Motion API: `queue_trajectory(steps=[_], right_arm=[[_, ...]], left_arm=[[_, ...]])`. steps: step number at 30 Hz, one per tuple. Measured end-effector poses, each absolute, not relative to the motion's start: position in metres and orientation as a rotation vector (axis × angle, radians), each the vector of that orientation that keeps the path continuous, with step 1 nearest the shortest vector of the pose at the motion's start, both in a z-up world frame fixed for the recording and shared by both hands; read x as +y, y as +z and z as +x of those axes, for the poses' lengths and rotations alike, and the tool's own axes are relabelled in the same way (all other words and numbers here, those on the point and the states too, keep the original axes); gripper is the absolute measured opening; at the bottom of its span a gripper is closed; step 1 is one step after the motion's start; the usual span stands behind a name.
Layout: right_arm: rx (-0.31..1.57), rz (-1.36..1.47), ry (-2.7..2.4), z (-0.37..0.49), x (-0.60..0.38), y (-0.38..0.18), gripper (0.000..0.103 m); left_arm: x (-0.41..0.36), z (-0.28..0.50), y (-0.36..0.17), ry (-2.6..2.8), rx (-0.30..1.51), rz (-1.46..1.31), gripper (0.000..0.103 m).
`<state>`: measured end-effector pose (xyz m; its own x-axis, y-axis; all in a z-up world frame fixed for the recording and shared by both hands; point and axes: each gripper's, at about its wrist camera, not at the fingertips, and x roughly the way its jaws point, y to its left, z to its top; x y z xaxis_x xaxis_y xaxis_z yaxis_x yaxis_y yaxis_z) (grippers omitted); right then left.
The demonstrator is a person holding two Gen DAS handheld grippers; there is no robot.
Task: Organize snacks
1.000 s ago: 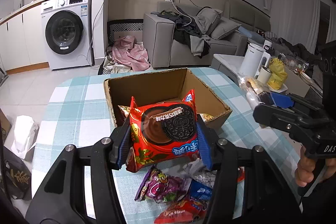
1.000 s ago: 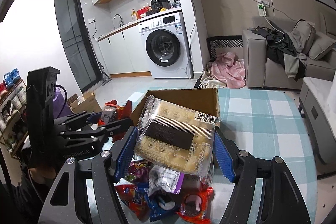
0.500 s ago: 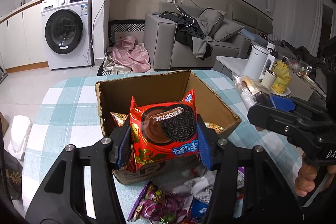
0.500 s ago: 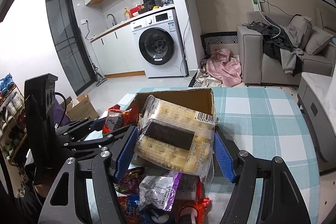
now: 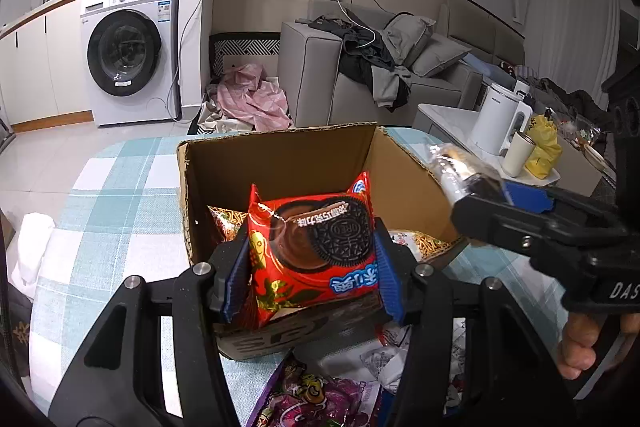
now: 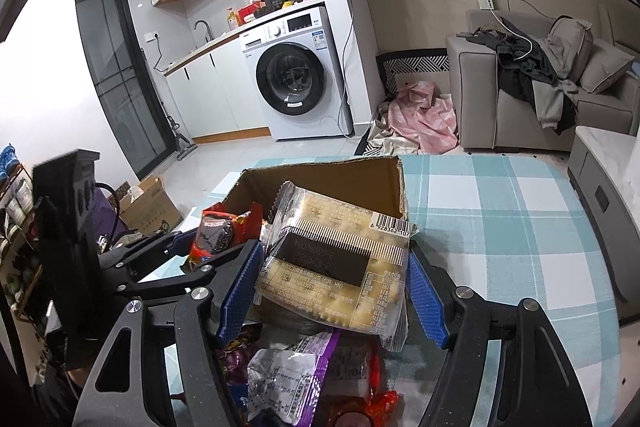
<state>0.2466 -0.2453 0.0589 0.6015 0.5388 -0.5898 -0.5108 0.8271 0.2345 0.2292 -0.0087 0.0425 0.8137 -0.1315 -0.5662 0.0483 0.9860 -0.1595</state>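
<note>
My left gripper [image 5: 312, 275] is shut on a red Oreo snack packet [image 5: 314, 251] and holds it over the near edge of an open cardboard box [image 5: 280, 155] on the checked tablecloth. Noodle-print packets [image 5: 424, 241] lie in the box. My right gripper [image 6: 332, 287] is shut on a clear packet of pale biscuits with a barcode [image 6: 336, 263], held near the box [image 6: 344, 175]. The right gripper also shows in the left wrist view [image 5: 500, 195], over the box's right wall. The left gripper with the Oreo packet [image 6: 216, 231] shows in the right wrist view.
A heap of loose snack packets [image 5: 320, 395] lies on the table in front of the box, also in the right wrist view [image 6: 288, 379]. A white kettle [image 5: 500, 119] and cup stand on a side table at right. A washing machine and sofa are behind.
Both grippers have moved forward with their packets. The box now looms larger, and the Oreo packet is over its near edge instead of the snack heap.
</note>
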Motion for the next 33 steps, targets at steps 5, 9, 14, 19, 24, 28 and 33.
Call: queue_trajectory(steps=[5, 9, 14, 19, 24, 28, 33], right_arm=[[0.707, 0.040, 0.627, 0.256, -0.238, 0.050, 0.071], [0.715, 0.037, 0.627, 0.263, -0.234, 0.042, 0.071], [0.717, 0.019, 0.642, 0.269, -0.229, 0.036, 0.071], [0.748, 0.034, 0.648, 0.278, -0.227, 0.029, 0.071], [0.749, 0.013, 0.641, 0.276, -0.225, 0.027, 0.071], [0.758, 0.006, 0.632, 0.272, -0.224, 0.025, 0.072], [0.790, 0.043, 0.644, 0.270, -0.227, 0.027, 0.071]], left_arm=[[-0.007, 0.232, 0.037, -0.097, 0.618, -0.143, 0.051], [-0.008, 0.232, 0.033, -0.097, 0.622, -0.141, 0.051], [-0.005, 0.232, 0.028, -0.089, 0.629, -0.140, 0.051], [-0.007, 0.233, 0.025, -0.087, 0.633, -0.115, 0.051], [-0.010, 0.236, 0.025, -0.079, 0.630, -0.082, 0.051], [0.000, 0.238, 0.024, -0.062, 0.637, -0.094, 0.051], [0.001, 0.239, 0.024, -0.061, 0.642, -0.074, 0.051]])
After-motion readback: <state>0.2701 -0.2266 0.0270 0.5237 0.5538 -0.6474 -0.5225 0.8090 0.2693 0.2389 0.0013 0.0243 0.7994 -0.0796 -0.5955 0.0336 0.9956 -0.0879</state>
